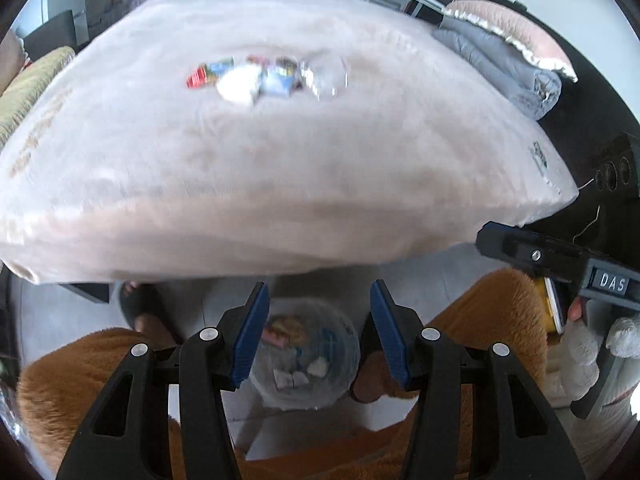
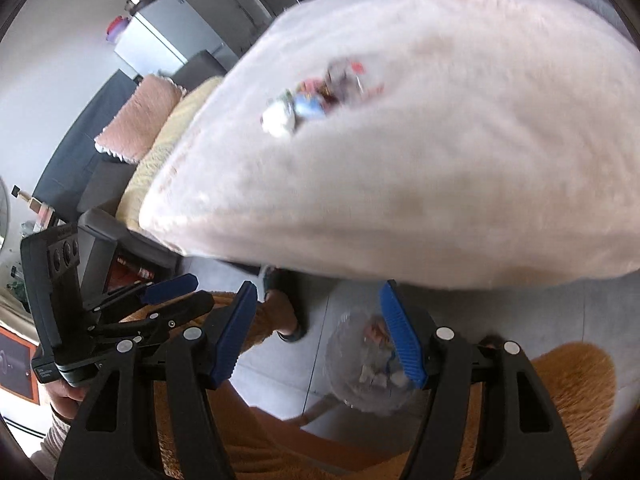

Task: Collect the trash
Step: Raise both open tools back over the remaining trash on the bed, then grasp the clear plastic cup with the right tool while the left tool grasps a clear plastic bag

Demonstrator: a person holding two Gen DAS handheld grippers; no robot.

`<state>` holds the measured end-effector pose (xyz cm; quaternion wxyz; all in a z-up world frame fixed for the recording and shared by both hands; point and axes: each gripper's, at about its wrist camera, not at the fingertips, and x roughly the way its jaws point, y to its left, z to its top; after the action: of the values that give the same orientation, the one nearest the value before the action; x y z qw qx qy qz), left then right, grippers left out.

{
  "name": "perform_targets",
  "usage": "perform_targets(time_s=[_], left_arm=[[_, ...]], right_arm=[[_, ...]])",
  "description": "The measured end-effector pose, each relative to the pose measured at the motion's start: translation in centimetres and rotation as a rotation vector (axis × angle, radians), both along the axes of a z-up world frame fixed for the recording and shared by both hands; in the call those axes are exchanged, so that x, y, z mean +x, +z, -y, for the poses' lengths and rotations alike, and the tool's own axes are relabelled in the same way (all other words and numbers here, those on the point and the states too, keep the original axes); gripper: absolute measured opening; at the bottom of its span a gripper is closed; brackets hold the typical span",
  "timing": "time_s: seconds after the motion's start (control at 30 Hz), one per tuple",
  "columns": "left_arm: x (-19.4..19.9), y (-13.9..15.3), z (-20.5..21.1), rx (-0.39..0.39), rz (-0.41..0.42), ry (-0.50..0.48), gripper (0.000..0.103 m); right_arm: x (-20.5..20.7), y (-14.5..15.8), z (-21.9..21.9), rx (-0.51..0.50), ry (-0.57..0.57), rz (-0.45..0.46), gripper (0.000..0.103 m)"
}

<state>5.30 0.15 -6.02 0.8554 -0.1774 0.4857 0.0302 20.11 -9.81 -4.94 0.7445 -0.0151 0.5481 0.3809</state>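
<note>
Both tools are held above the floor with nothing between their blue pads: the left tool [image 1: 316, 332] gapes wide, and the right tool [image 2: 320, 332] is spread just as far. Below them on the grey floor [image 1: 420, 272] stands a clear plastic bin [image 1: 344, 384] with wrappers and paper scraps already inside, just beside the near edge of the bed [image 1: 280, 184]. A blurred cluster of trash [image 1: 264, 78], coloured wrappers, a white crumpled wad and clear plastic, lies on the pale fleece toward the bed's far edge.
</note>
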Motion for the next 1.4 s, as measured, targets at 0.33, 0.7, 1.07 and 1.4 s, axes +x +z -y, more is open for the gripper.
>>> perform_targets(time_s=[0.33,0.7,1.07,1.4], left_arm=[[0.7,4.5,-2.3,0.032,0.102,-0.024,0.051],[6.9,3.9,-6.0,0.075,0.129,-0.016,0.06],[13.2,-0.4,-8.9,0.099,0.134,-0.048,0.076],[17.5,-4.6,-12.2,0.064,0.146,-0.069,0.076]], right_arm=[[2.7,6.7,-0.3,0.033,-0.045,0.13,0.064],[9.3,6.6,-3.6,0.09,0.068,0.267,0.072],[16.6,0.3,-8.4,0.103,0.189,0.374,0.099],[21.4,-5.3,-12.3,0.088,0.302,0.385,0.099]])
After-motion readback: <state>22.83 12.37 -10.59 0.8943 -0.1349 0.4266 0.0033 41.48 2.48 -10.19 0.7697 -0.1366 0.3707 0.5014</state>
